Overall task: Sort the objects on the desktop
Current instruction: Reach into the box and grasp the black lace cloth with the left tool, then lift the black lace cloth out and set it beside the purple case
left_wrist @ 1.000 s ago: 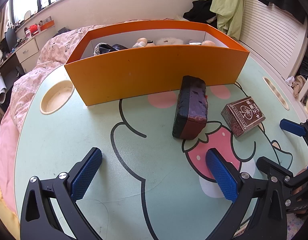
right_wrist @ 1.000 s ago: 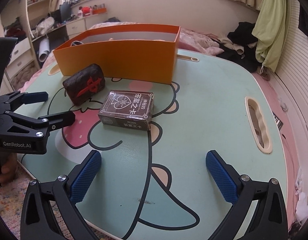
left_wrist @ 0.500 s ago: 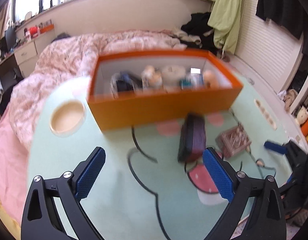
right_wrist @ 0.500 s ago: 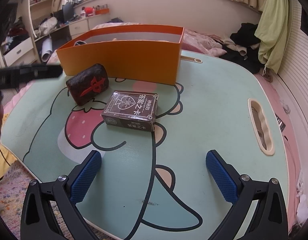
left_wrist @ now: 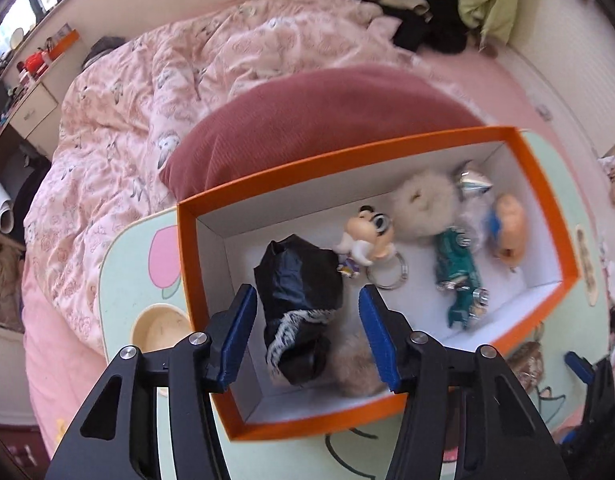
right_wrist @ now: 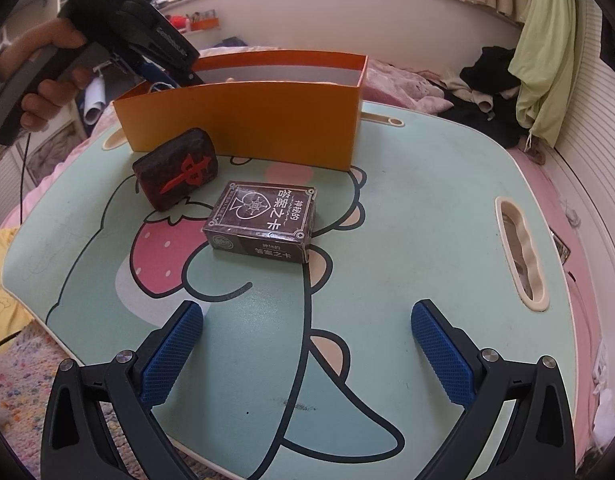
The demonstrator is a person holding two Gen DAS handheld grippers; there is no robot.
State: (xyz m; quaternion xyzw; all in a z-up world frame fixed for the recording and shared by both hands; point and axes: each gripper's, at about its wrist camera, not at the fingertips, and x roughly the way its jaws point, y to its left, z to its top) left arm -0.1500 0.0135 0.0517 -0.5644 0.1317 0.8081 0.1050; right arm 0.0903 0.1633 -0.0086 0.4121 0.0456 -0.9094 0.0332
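Two items, the dark tile-shaped block (right_wrist: 176,169) and the card box (right_wrist: 262,221), lie on the table (right_wrist: 407,216) beside the orange box (right_wrist: 243,120), unsorted. The left gripper (left_wrist: 303,332) points down into that box, jaws closing around a black fabric bundle (left_wrist: 297,280) without pressing it, its near wall leaving little side room. The right gripper (right_wrist: 307,352) hovers wide and empty over bare tabletop

Card box (right_wrist: 263,220), top face: Chinese characters 神秘的 答案之卡 beside a spade emblem. Front side repeats 答案之卡. Dark block (right_wrist: 176,168): red 中 character.
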